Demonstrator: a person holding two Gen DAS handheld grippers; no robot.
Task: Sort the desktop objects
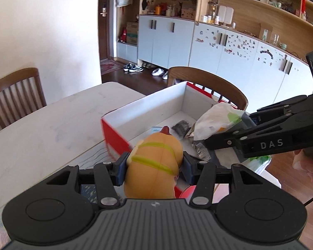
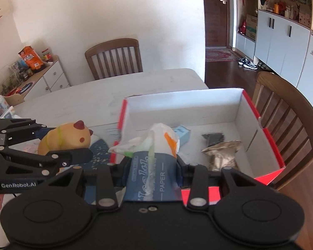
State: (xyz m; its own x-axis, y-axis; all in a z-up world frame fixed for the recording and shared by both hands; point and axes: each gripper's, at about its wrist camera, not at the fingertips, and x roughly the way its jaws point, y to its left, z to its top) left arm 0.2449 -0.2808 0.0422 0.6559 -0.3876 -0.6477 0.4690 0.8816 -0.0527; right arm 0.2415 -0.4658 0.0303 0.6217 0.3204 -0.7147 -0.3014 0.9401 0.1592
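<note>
**Both tongs loaded at the red box**

On the left, the left gripper (image 1: 154, 164) is pinching a soft orange toy animal with yellow-green stripes and dark red ears (image 1: 154, 160), its blue pads (image 1: 122, 169) pressed against the toy's flanks. From its own camera only the toy's back shows; the right wrist view catches its face, with a red cheek spot, and shows the toy (image 2: 64, 139) held just outside the left wall of the box, above a dark blue speckled mat (image 2: 98, 152) on the white desk (image 2: 83, 100).

In the middle stands the open cardboard box, red outside and white inside (image 1: 144, 108), near the desk's far right edge, with a wooden chair (image 2: 285, 112) just behind it.

On the right, the right gripper (image 2: 152, 173) is clamped on a dark blue soft pack of paper tissues (image 2: 154, 175), a white tissue with orange and green marks bulging from its front end. The pack hangs over the near red wall of the box.

The right view also shows what lies on the box floor: a small light blue carton (image 2: 182, 133), a crumpled black wrapper (image 2: 213, 138) and a crumpled silver foil packet (image 2: 221, 154) towards the right wall. In the left view the right gripper (image 1: 217, 143) and its load hide much of these.
</note>
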